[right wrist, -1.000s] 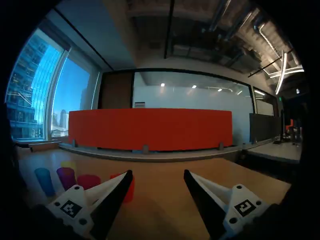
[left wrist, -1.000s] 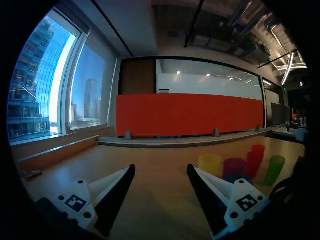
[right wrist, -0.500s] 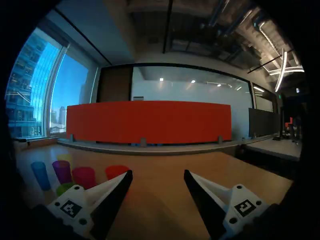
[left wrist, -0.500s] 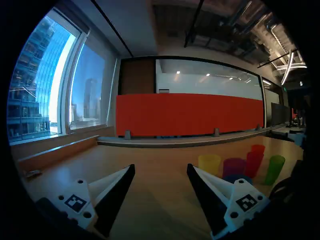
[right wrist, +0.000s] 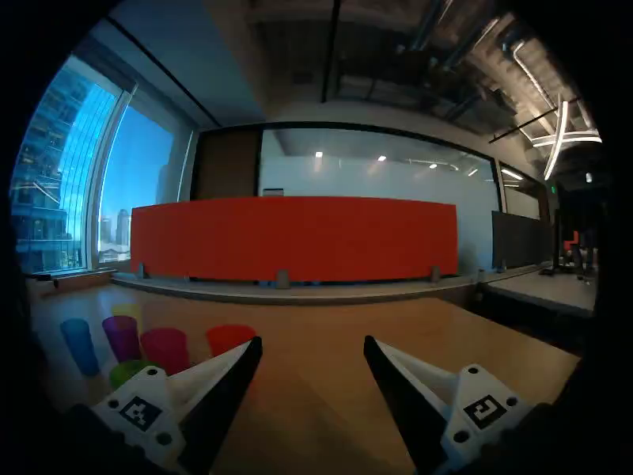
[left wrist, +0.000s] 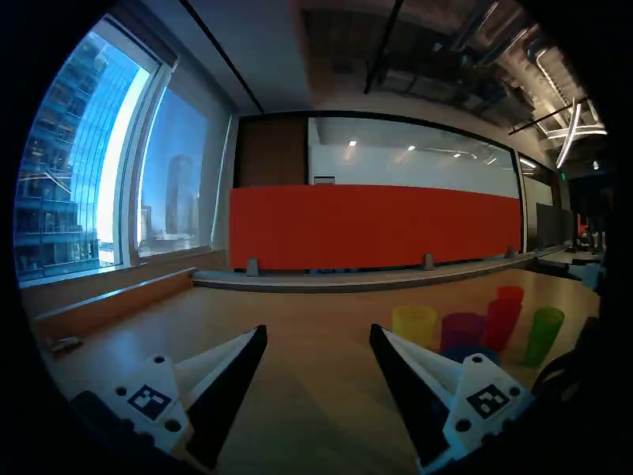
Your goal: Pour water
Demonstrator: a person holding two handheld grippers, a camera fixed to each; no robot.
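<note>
Several coloured plastic cups stand on a wooden table [left wrist: 316, 332]. In the left gripper view they sit right of my open left gripper [left wrist: 316, 336]: a yellow cup [left wrist: 414, 324], a purple cup [left wrist: 462, 330], a red cup [left wrist: 505, 318], a green cup [left wrist: 544, 334]. In the right gripper view the cups are at lower left: a blue cup [right wrist: 79, 345], a purple cup [right wrist: 123, 336], a pink cup [right wrist: 165, 349], a red cup [right wrist: 229, 338], a green cup [right wrist: 130, 370]. My right gripper [right wrist: 311, 348] hangs open over the table [right wrist: 340, 348], holding nothing.
A long orange partition [left wrist: 372, 226] runs along the table's far edge. Tall windows [left wrist: 87, 182] are on the left. Another desk [right wrist: 546, 293] lies to the right, beyond the table's edge.
The right gripper has risen or tilted down a little, so more of the cups and table show. The left gripper has held still.
</note>
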